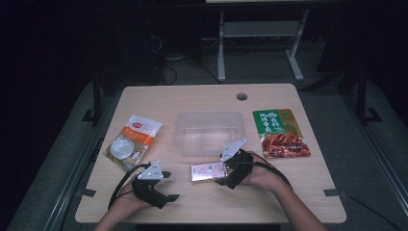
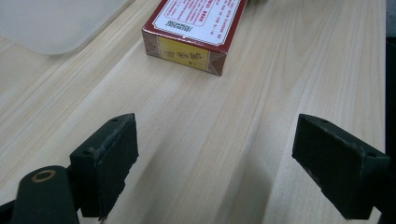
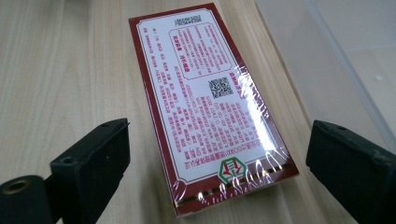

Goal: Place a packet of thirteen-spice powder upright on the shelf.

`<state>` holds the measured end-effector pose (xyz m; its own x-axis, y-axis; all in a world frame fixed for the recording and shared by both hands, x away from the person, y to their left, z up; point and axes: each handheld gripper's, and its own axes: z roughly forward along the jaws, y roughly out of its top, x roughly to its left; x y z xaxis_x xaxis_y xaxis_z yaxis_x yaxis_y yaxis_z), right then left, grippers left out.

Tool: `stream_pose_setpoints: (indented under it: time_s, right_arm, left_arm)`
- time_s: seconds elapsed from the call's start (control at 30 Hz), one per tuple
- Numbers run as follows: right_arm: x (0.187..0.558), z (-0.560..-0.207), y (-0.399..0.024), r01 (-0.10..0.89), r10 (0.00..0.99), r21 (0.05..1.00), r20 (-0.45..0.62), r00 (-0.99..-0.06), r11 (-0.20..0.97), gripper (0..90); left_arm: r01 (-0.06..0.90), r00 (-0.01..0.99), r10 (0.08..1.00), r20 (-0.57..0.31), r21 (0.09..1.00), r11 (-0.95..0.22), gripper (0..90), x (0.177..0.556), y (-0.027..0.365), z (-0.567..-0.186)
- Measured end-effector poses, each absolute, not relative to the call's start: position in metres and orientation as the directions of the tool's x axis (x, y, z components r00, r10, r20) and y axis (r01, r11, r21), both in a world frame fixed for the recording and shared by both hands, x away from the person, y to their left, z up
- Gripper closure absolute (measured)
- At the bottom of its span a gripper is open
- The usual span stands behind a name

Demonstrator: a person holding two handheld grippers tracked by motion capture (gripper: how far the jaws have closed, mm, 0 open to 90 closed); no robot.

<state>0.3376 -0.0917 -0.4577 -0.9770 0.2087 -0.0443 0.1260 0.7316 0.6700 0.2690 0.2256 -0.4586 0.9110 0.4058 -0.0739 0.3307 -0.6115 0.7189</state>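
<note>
From the high view I have the red box lying flat in the lower middle of the frame, just below the clear plastic container, with my right gripper at the box's right end and my left gripper off to the lower left, apart from it. A white snack pouch sits at the left of the table and a green and red food packet at the right; neither is in my way. In the left gripper view, its 2 jaws stand wide apart over bare wood, holding nothing, and the box shows at the top centre, well ahead of them, with a corner of the container in the upper left. In the right gripper view, the 2 jaws are spread wide and straddle the near end of the box, one on each long side, not yet touching it; the container wall runs down the right of the frame, close to the right-hand jaw. I judge the step in hand to be the grasp on the box. To do it well I would ease a little further forward so the pads meet the long sides squarely, keep the right-hand jaw off the container, and close gently since the shiny wrap looks slippery.
</note>
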Motion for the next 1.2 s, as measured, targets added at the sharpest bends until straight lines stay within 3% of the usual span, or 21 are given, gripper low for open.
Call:
stream_pose_setpoints:
  time_s: [0.83,1.2]
  right_arm:
    - [0.338,-0.467,-0.095,0.148,0.185,0.632,0.007,-0.983,0.761,24.8]
    - [0.33,-0.465,-0.092,0.098,0.136,0.621,-0.013,-0.991,0.777,30.1]
  left_arm:
    - [0.334,0.914,0.397,-0.088,0.72,-0.609,13.9,0.269,0.227,-0.458]
    - [0.33,0.915,0.393,-0.087,0.721,-0.61,13.9,0.268,0.227,-0.457]
